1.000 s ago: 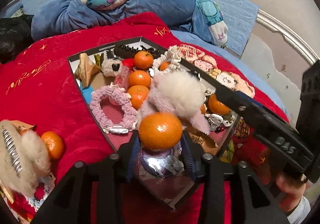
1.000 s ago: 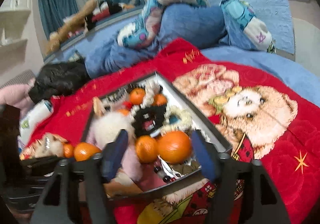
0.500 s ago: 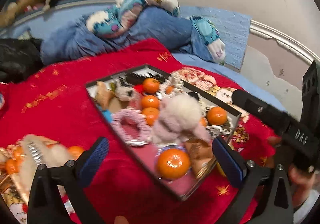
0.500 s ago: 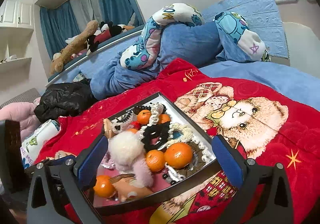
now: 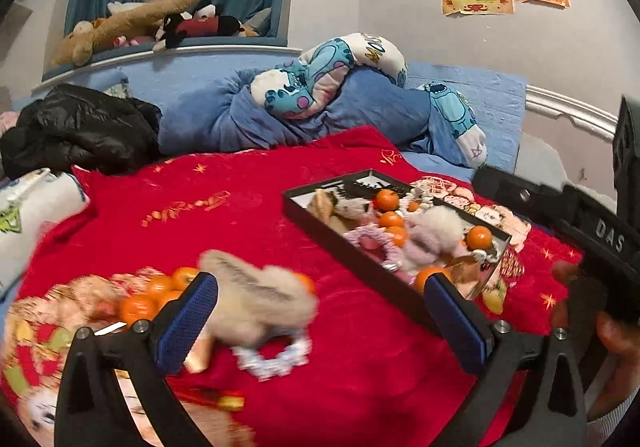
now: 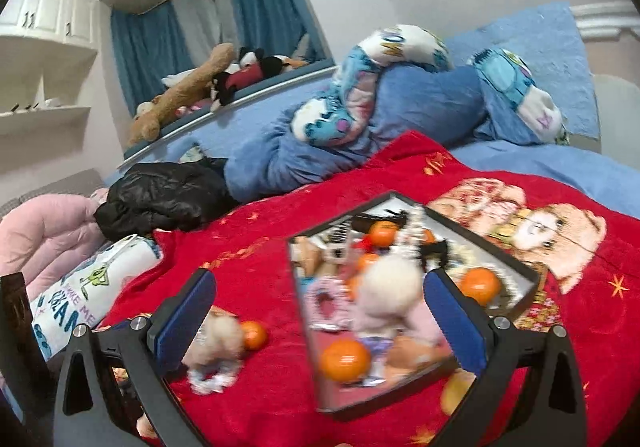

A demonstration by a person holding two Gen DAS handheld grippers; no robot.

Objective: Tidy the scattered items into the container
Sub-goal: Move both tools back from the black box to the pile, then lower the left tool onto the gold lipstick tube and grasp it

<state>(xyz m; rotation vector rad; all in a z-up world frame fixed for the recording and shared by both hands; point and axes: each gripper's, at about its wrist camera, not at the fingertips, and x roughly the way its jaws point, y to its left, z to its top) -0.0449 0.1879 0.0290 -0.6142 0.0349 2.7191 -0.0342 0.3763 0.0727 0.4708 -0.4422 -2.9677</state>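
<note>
Red blanket [image 5: 248,207] carries everything; your black tray [image 5: 360,259] sits on it right of centre and is already well loaded: several oranges [image 5: 387,200], a pink crocheted ring [image 5: 372,243], a big fluffy pompom [image 5: 436,227], dark hair clips at the far end, more bits you can't make out through the blur

Judgement: most of the job is done, a small pile is left. Outstanding, all on the blanket well apart from the tray: a beige furry clip [image 5: 260,295], a white beaded scrunchie [image 5: 276,357] just below it, and a cluster of loose oranges [image 5: 160,293] beside it. Right wrist view shows the same leftovers, one orange [image 6: 253,335] touching the fluffy piece [image 6: 218,339]

Your left gripper [image 5: 320,321] is spread wide, nothing between the pads [image 5: 188,323], hanging over the furry clip. Your right gripper [image 6: 320,321] is equally wide and empty, aimed across the tray's near half

Left side looks best placed for the next pick; furry clip first, then oranges one at a time
</note>
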